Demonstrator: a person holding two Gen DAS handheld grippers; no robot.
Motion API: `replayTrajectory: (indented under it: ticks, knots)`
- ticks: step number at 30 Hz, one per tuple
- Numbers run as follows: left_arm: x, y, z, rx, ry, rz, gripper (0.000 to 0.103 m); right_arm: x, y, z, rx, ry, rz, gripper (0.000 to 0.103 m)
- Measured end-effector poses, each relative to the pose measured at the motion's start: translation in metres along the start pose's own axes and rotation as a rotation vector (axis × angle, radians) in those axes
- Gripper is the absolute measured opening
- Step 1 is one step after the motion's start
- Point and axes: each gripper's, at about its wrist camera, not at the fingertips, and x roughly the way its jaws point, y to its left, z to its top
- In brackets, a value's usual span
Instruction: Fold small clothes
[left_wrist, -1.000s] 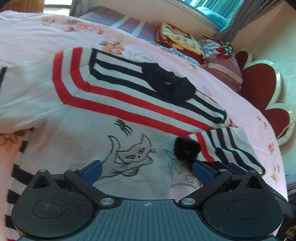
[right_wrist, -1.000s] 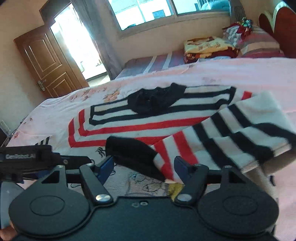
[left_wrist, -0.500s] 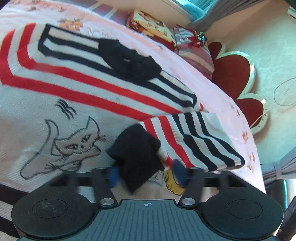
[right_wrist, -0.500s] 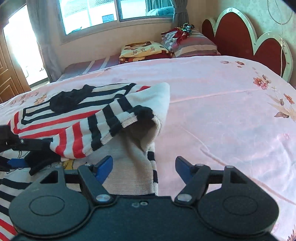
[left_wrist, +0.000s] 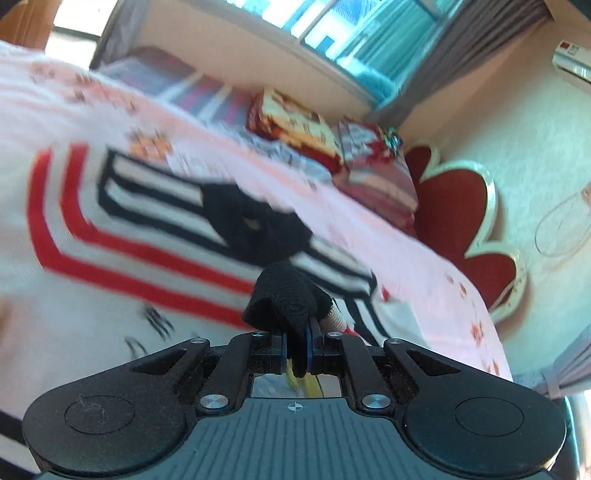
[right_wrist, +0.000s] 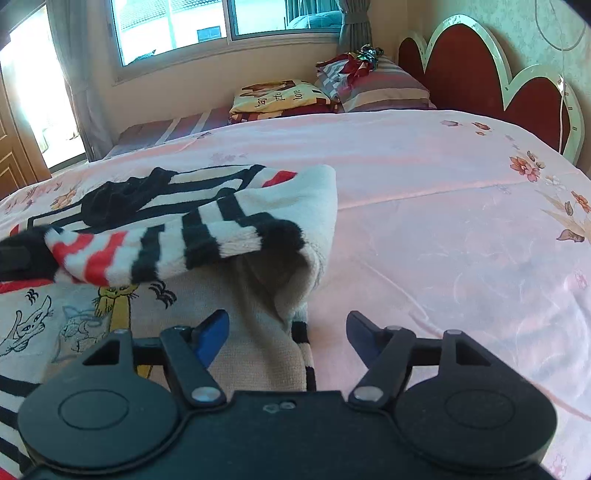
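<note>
A small white sweater (left_wrist: 129, 236) with red and black stripes, a black collar (left_wrist: 251, 221) and cat drawings (right_wrist: 29, 325) lies flat on the pink bedsheet (right_wrist: 443, 221). My left gripper (left_wrist: 297, 336) is shut on the sleeve's black cuff (left_wrist: 284, 295), holding it just above the chest. In the right wrist view the striped sleeve (right_wrist: 166, 240) arches leftward over the body. My right gripper (right_wrist: 288, 328) hovers low at the sweater's right side edge. Its jaws are closing with that edge's fabric (right_wrist: 273, 343) between them, and the pads do not touch it.
Folded blankets (right_wrist: 280, 98) and a striped pillow (right_wrist: 373, 86) lie at the bed's far end, against a red scalloped headboard (right_wrist: 480, 74). A window (right_wrist: 207, 26) and a wooden door (right_wrist: 11, 147) stand behind. Bare pink sheet spreads to the right of the sweater.
My left gripper closed from wide open onto the black cuff and lifted it. My right gripper swung from the cuff to the sweater's right side edge and sank a little.
</note>
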Motion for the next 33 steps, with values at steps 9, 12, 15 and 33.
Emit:
replayTrajectory:
  ticks: [9, 12, 15, 33]
  knots:
    - [0.007, 0.072, -0.005, 0.009, 0.049, 0.222, 0.009, 0.008, 0.021, 0.001, -0.028, -0.009, 0.022, 0.04]
    - [0.017, 0.078, -0.019, 0.031, 0.066, 0.256, 0.009, 0.016, 0.008, -0.007, -0.021, 0.033, -0.007, 0.033]
    - [0.007, 0.069, -0.015, 0.059, 0.052, 0.286, 0.01, 0.005, 0.002, -0.004, -0.018, 0.048, 0.017, 0.035]
    - [0.026, 0.068, -0.026, -0.109, 0.149, 0.137, 0.036, -0.002, 0.025, 0.017, -0.031, -0.032, 0.078, 0.048]
